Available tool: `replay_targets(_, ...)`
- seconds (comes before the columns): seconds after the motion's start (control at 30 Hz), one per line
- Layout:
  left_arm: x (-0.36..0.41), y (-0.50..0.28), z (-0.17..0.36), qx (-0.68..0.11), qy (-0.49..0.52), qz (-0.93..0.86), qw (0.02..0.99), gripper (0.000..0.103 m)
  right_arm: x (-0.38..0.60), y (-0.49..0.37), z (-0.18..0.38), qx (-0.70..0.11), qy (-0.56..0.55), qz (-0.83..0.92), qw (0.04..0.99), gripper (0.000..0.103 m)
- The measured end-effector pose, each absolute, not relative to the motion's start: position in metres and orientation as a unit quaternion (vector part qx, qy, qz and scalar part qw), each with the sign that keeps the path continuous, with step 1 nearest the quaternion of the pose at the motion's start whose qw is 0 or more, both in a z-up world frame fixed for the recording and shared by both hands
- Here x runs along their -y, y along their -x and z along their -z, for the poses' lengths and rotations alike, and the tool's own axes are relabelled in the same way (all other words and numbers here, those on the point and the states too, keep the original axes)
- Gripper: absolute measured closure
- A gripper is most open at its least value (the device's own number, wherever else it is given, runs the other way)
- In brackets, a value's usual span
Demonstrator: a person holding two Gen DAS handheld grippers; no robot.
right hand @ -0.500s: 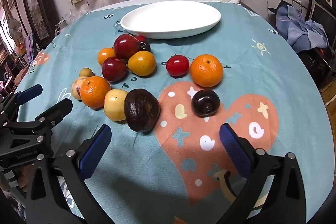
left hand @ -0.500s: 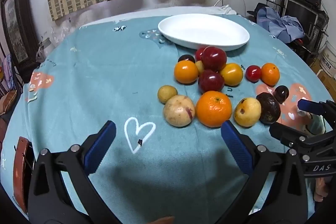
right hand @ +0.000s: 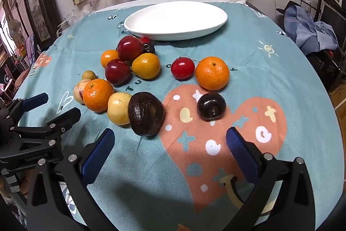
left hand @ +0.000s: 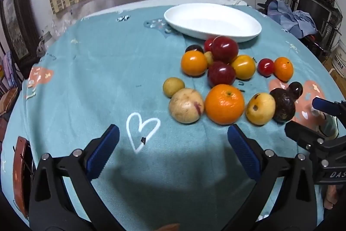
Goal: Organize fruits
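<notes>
The left gripper and the right gripper both hang over the bench with fingers wide apart, holding nothing. The fruits lie in a bunch on the blue cloth. The white plate sits just behind them.

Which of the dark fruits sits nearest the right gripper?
The big wrinkled brown-black fruit, touching the yellow fruit, just ahead of the right gripper. The smooth dark plum lies farther off, alone.
</notes>
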State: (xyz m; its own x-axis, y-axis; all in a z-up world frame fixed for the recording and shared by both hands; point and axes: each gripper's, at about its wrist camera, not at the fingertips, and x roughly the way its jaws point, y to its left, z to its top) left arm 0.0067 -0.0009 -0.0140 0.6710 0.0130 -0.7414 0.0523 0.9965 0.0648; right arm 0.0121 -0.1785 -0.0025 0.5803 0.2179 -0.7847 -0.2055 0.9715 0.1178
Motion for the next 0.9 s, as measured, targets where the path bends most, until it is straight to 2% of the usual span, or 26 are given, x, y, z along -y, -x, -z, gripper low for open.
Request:
replay_targets(0.43,0.008,0.003,-0.002,-0.368,-0.058,0.017,0.928,0.002,0.178,-0.012,0.001,-0.438,-0.010,-0.121,0.891,0.001)
replay_targets(0.9,0.007,0.004,-0.001,-0.366,-0.057,0.017,0.929,0.002,0.180,-0.012,-0.001,-0.435,-0.014,-0.123,0.892,0.001)
